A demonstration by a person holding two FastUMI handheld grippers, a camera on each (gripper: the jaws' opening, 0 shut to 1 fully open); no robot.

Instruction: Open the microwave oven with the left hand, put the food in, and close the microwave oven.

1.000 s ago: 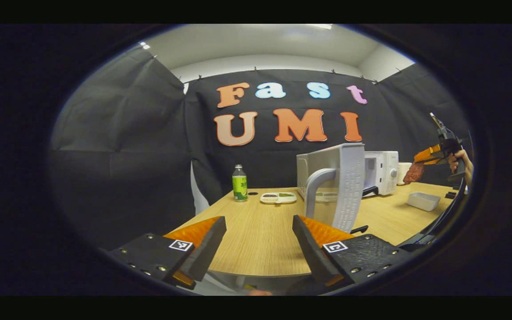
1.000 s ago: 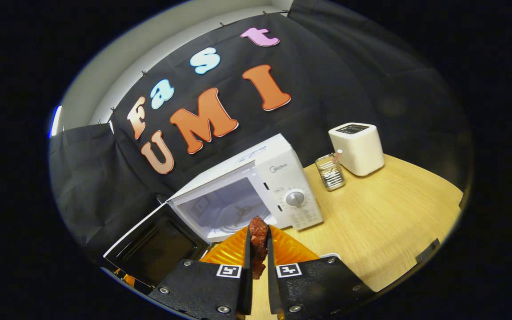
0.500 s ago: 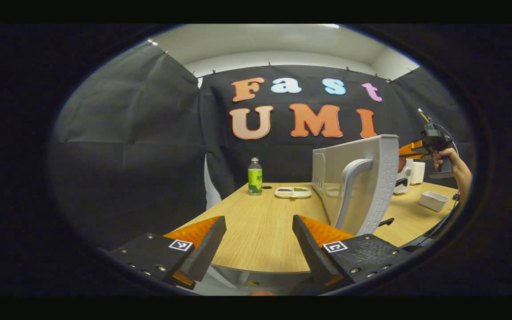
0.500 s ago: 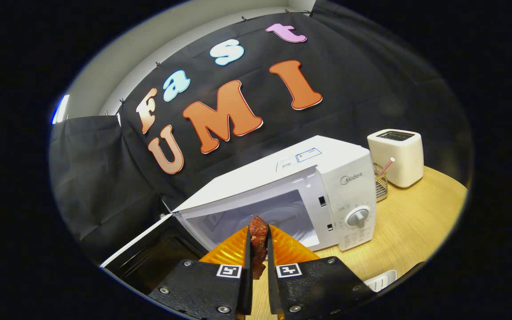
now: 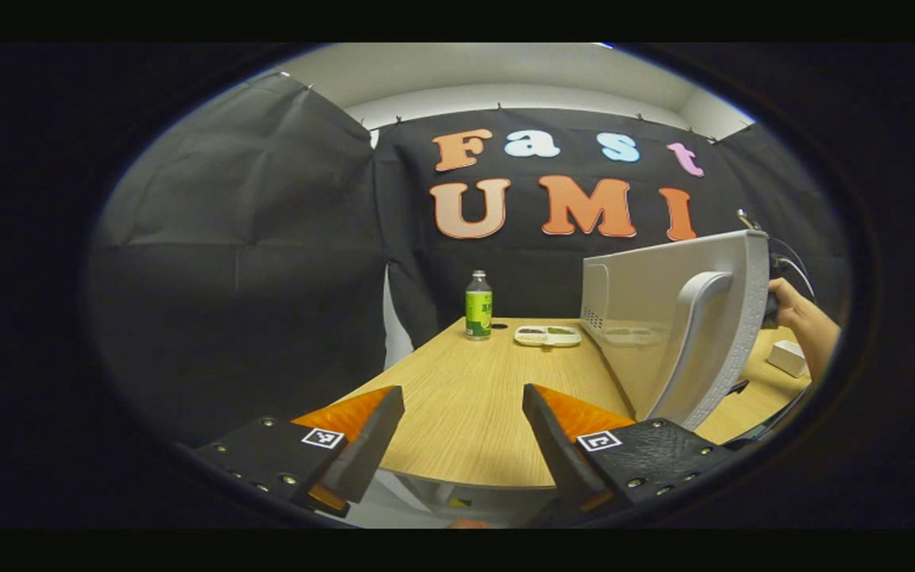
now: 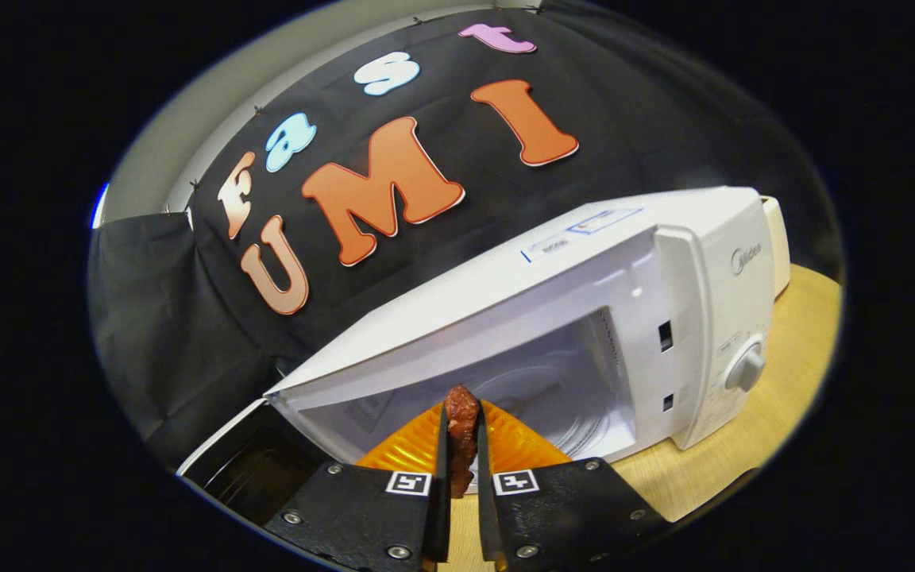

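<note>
The microwave oven (image 6: 584, 318) bears a brand mark reading "Midea".

in the left gripper view the open microwave door (image 5: 676, 318) stands in front of the oven body, and of the person behind it just a hand (image 5: 803, 330) and forearm reach past its edge. what lies in the small divided dish (image 5: 547, 336) far down the table (image 5: 465, 397) is too small to tell. in the right gripper view the door (image 6: 247, 469) is cut off at the lower left, the toaster (image 6: 775, 238) is a sliver behind the microwave (image 6: 624, 278), and the food (image 6: 461, 433) is partly hidden between the closed fingers.
</note>
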